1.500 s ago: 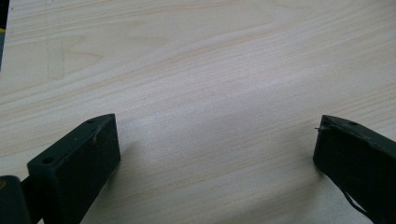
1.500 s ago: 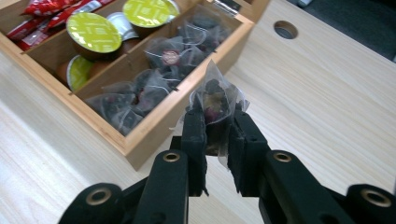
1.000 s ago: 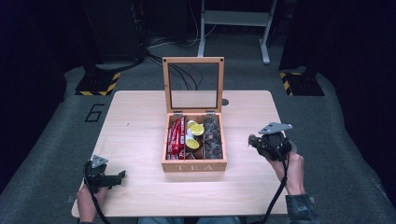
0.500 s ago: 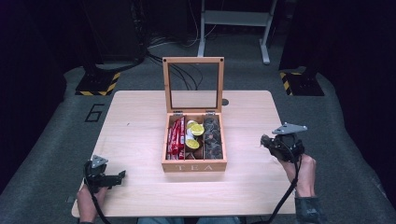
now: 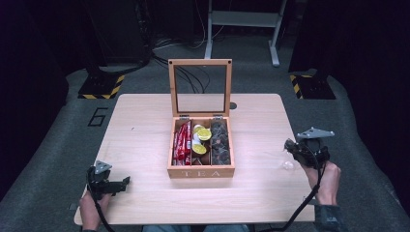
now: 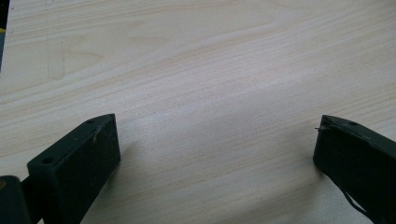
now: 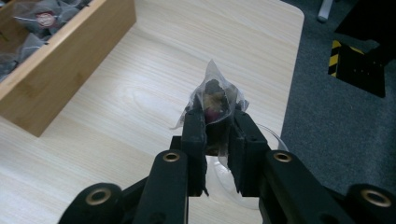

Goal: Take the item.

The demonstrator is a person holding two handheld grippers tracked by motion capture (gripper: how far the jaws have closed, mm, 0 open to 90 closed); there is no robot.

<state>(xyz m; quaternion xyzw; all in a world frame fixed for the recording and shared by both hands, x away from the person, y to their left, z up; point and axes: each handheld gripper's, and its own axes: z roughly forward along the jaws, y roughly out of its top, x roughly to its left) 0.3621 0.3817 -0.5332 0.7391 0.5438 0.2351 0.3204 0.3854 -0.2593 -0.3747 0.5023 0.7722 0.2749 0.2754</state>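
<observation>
A wooden tea box [image 5: 200, 171] stands in the middle of the table with its glass lid upright. It holds red sachets [image 5: 182, 142] on the left, yellow-green ones [image 5: 200, 140] in the middle and clear dark-filled ones [image 5: 220, 142] on the right. My right gripper [image 5: 291, 147] hovers near the table's right edge, shut on a clear sachet [image 7: 215, 91] with dark contents. Just below it sits a clear glass-like round thing [image 7: 273, 140]. Over bare wood at the front left corner, my left gripper [image 5: 126, 182] is open, nothing between its jaws [image 6: 217, 135].
The table's right edge [image 5: 295, 159] and the grey floor lie close beside the right gripper. Black-and-yellow floor markers [image 5: 309, 87] and a metal stand [image 5: 241, 19] are beyond the table. Bare wood [image 5: 140, 125] stretches left of the box.
The right gripper has carried the sachet to the right, away from the tea box toward the table's right edge. The left gripper has stayed put.
</observation>
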